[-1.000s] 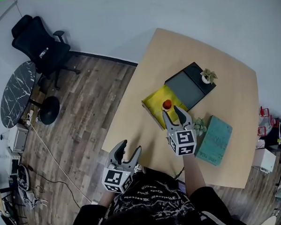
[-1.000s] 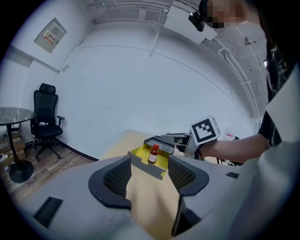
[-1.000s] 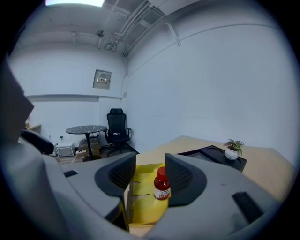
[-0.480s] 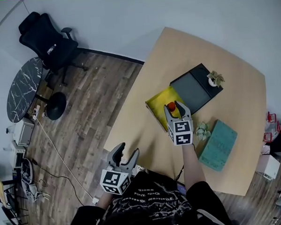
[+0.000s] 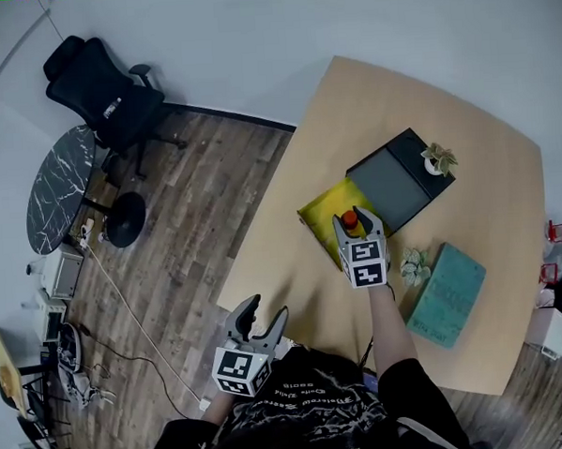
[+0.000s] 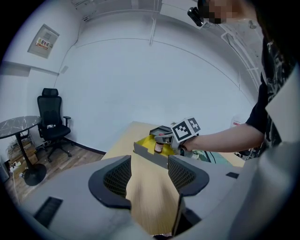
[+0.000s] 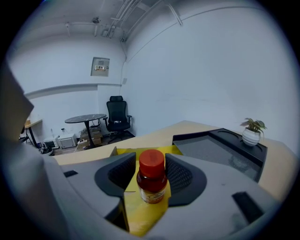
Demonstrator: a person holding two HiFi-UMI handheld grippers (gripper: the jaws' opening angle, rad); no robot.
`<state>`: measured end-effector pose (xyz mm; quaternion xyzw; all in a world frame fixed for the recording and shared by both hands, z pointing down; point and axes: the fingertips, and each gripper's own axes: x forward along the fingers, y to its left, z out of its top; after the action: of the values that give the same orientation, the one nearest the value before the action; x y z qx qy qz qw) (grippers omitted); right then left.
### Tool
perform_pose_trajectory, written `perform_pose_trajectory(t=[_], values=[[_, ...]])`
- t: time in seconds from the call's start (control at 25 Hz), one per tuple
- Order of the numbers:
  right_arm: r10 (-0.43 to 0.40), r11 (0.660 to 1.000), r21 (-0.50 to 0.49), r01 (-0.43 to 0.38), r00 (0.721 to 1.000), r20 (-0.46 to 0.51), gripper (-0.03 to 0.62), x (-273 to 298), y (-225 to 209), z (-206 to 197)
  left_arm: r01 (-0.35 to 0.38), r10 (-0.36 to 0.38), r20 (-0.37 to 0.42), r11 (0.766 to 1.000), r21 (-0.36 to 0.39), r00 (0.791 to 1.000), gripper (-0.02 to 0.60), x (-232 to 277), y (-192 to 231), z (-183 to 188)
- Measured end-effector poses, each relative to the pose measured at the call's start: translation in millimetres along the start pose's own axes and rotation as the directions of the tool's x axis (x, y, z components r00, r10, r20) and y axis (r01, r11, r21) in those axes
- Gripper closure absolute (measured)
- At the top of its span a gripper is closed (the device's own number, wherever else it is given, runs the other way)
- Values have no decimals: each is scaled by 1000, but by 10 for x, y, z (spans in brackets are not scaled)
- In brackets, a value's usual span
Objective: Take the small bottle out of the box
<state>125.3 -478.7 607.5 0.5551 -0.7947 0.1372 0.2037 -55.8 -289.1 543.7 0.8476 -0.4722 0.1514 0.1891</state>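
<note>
Right gripper (image 7: 151, 165) pinching small bottle (image 7: 151, 185), box (image 5: 324, 210) half-hidden

pale wooden table (image 5: 463, 115) with rounded corners, set on a plank floor (image 5: 196, 223). near the middle, an open yellow box (image 5: 320, 210), just beside a flat dark tray (image 5: 391, 180) — a small potted plant (image 5: 437, 159) on the tray's far corner. nearer the right edge, a teal book (image 5: 446, 295) lying flat, with a small green leafy thing (image 5: 415, 266) just beside its left side.
</note>
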Motion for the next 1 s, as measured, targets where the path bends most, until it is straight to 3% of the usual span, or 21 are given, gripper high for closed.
perform_pose_trajectory(t=[0.12, 0.2, 0.52, 1.0], values=[[-2, 1000, 2, 2, 1000, 5, 388, 20, -29, -10, -2, 2, 2, 1000, 12, 1000, 331, 31, -22, 22], [-1, 1000, 1, 0, 1000, 17, 428, 13, -57, 7, -5, 5, -1, 1000, 17, 1000, 331, 59, -35, 23], [15, 1000, 8, -16, 999, 28, 433, -10, 5, 47, -13, 13, -6, 1000, 12, 1000, 331, 36, -3, 36], [22, 999, 24, -26, 989, 143, 434, -290, 137, 463, -20, 21, 21, 1000, -11, 1000, 331, -47, 66, 58]])
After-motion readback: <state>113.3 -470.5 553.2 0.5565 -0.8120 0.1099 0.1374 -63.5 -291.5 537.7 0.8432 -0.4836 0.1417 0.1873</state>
